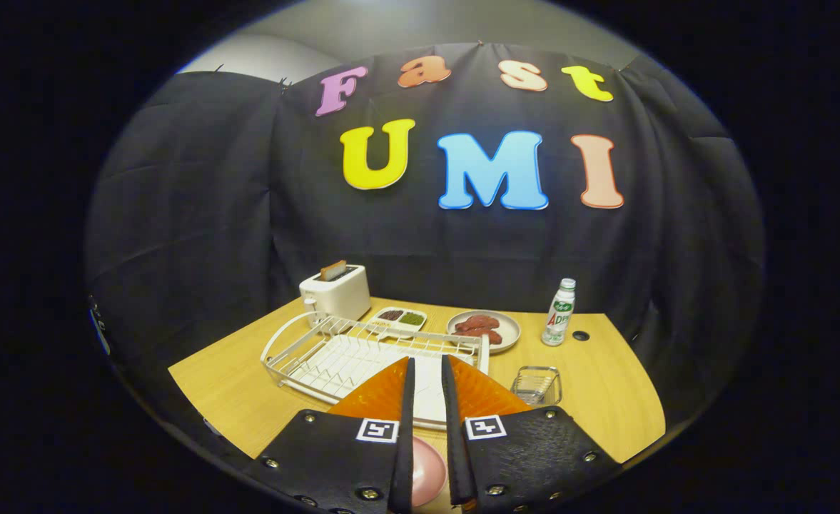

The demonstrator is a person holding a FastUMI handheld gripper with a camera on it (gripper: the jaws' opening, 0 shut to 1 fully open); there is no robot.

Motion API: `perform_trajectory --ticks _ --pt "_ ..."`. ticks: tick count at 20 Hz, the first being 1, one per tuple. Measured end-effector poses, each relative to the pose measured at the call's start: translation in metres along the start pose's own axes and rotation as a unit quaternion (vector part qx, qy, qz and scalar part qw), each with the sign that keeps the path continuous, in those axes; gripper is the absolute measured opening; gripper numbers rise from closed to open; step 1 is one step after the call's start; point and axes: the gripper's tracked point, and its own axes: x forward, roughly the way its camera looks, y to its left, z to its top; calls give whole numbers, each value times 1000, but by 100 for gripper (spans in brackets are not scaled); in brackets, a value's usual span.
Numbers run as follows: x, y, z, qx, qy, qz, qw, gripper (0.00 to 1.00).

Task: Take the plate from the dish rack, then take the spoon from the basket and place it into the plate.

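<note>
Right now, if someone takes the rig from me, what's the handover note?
Gripper: fingers a narrow gap apart, nothing between the tips, held above the table.
Pink plate: out of the dish rack, seen low down through the gap between the fingers; whether it lies flat on the table is hard to tell.
Basket: just ahead of the right finger, beside the rack. The spoon is too small to make out.
Done: plate taken out, it seems.
Left: take the spoon from the basket and put it into the plate.

A round pink plate (425, 477) shows as a sliver between the gripper (427, 371) fingers — the rest hidden; the wire basket's (536, 385) contents, right of them, are unreadable.
</note>
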Motion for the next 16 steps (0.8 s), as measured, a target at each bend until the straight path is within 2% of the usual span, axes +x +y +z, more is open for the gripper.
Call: perform_trajectory --ticks 4,6,9,16 --pt "-17 -40 41 7 -45 -36 998 21" --pt "-17 -55 49 2 -57 -44 997 41" --pt "-20 -76 53 -21 -62 -68 996 99" --pt "-24 -92 59 -22 -73 -62 995 97"
